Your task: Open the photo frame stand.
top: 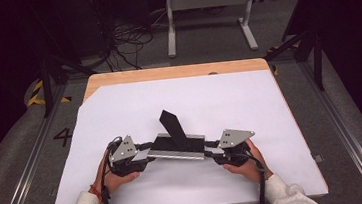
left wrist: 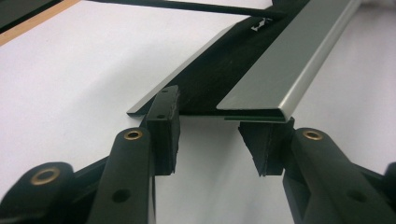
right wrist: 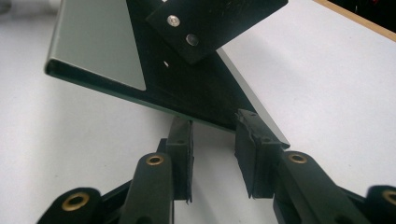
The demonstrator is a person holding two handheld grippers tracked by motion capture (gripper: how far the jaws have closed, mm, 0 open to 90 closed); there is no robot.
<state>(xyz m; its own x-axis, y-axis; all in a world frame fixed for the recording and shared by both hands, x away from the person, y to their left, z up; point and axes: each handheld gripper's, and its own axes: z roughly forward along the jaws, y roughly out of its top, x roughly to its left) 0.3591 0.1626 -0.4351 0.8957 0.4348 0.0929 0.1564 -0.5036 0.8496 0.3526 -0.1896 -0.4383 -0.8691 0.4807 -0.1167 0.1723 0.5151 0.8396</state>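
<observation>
- Where it sits near the middle of the white sheet (top: pixel 134 106) on the tabletop (top: pixel 176 72), the task's thing reads as a flat stand (top: pixel 177 146): a black plate edged with grey metal rails, and a black flap (top: pixel 172 126) standing up tilted from its middle.
- Handling, judged: rigid sheet metal, thin, probably light for its span. Smooth painted faces and folded rail edges look slippery, so pads could skate off. Not fragile, though the flap is fixed by small screws (right wrist: pixel 173 20) and may swing on them if the stand tips.
- Where to hold: the two short ends, one tool on each, pads across the plate's width, clear of the flap.
- Left tool (left wrist: pixel 212 140): half-closed, jaws flanking the stand's left end. One pad meets a rail corner, the other sits under the opposite rail; firm pinch not confirmed.
- Right tool (right wrist: pixel 215 140): likewise half-closed at the right end, pads at the plate's edge; firm grip not evident.
- Both hands, left (top: pixel 115 173) and right (top: pixel 242 164), lie low on the sheet.
- Containers: none on the tabletop; nothing lies on the stand.
</observation>
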